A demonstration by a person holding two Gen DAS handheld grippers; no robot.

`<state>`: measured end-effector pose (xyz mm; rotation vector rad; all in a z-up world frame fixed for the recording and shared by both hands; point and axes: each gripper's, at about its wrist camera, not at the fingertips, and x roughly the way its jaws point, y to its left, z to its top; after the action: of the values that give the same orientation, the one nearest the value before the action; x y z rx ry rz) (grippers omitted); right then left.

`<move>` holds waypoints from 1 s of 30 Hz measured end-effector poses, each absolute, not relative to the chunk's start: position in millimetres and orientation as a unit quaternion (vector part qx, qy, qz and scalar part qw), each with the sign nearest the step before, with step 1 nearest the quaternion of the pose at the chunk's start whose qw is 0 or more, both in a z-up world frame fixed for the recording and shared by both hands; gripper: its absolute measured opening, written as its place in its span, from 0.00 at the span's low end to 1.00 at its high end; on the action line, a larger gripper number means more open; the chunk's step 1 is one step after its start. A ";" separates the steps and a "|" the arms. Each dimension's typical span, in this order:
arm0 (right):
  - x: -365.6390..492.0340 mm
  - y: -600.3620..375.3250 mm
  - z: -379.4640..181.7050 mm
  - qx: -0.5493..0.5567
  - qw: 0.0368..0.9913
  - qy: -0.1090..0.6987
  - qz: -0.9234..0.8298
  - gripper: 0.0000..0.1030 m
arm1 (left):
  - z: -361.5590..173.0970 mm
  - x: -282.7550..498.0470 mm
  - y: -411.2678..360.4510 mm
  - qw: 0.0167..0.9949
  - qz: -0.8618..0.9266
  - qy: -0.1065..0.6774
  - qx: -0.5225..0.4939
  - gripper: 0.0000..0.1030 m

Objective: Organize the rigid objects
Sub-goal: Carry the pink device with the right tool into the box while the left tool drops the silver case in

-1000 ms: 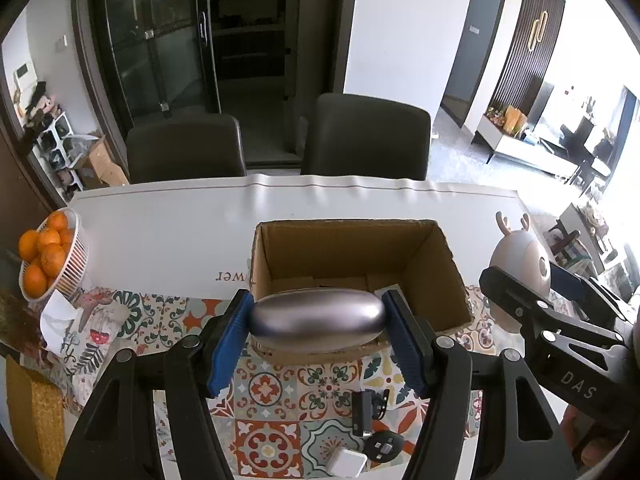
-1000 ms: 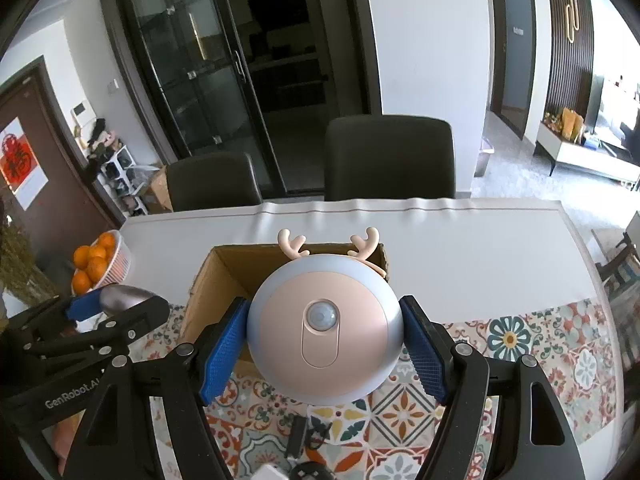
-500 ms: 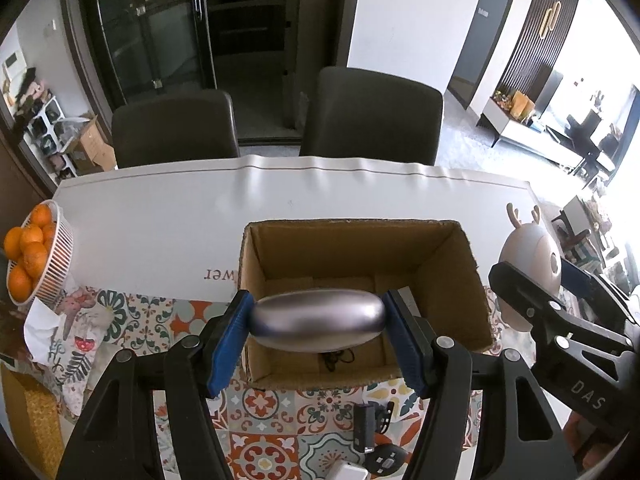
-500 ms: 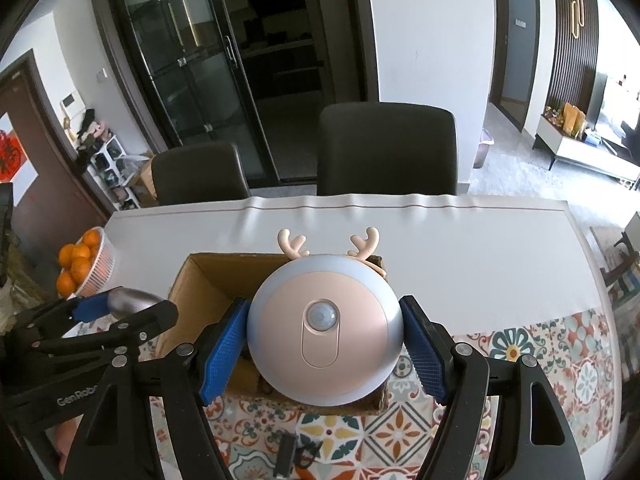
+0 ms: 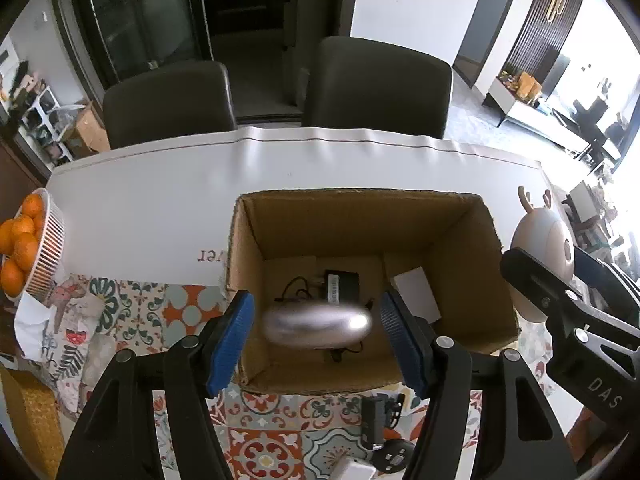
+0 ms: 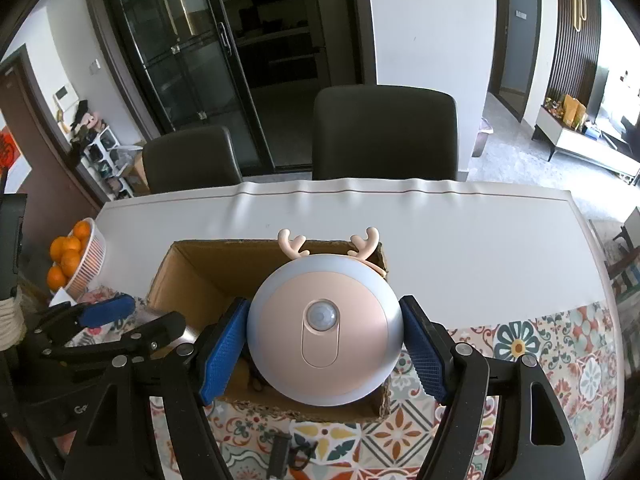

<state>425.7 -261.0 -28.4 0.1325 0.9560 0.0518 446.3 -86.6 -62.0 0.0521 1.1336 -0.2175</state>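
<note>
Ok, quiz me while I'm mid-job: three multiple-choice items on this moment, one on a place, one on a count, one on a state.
1. Where is the basket of oranges?
A. Left of the cardboard box, at the table edge
B. Inside the box
C. On a chair

2. How many dark chairs stand behind the table?
A. One
B. Two
C. Four

3. What is the left gripper's state?
A. Shut on the silver oval
B. Open, a gap on each side of the oval
C. Shut on nothing

Answers:
1 A: the basket of oranges sits far left of the cardboard box.
2 B: one chair and another show.
3 B: the left gripper pads stand clear of the blurred silver oval over the box; the right gripper clamps the deer night light.
</note>
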 end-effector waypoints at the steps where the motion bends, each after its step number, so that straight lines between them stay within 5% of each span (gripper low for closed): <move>1: 425.9 -260.7 -28.4 0.063 0.886 0.460 0.025 0.72 | -61.2 445.7 -85.3 0.839 -0.101 0.534 0.027 0.64; 10: 431.3 -248.9 -30.3 0.052 0.885 0.462 0.036 0.72 | -41.6 429.9 -62.4 0.879 -0.019 0.473 0.062 0.89; 14: 435.8 -240.5 -31.0 0.050 0.883 0.464 0.043 0.74 | -33.7 426.3 -49.9 0.888 0.005 0.456 0.065 0.91; 16: 435.4 -237.3 -28.7 0.043 0.885 0.462 0.038 0.85 | -31.2 425.3 -45.9 0.890 0.011 0.452 0.066 0.91; 30: 387.5 -243.1 -8.5 0.056 0.894 0.445 0.016 0.85 | -11.4 381.2 -45.3 0.904 -0.004 0.421 0.075 0.93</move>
<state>387.5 -243.1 -8.5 0.1168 0.9222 0.0323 381.2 -45.3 -11.4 0.1556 0.8707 -0.0075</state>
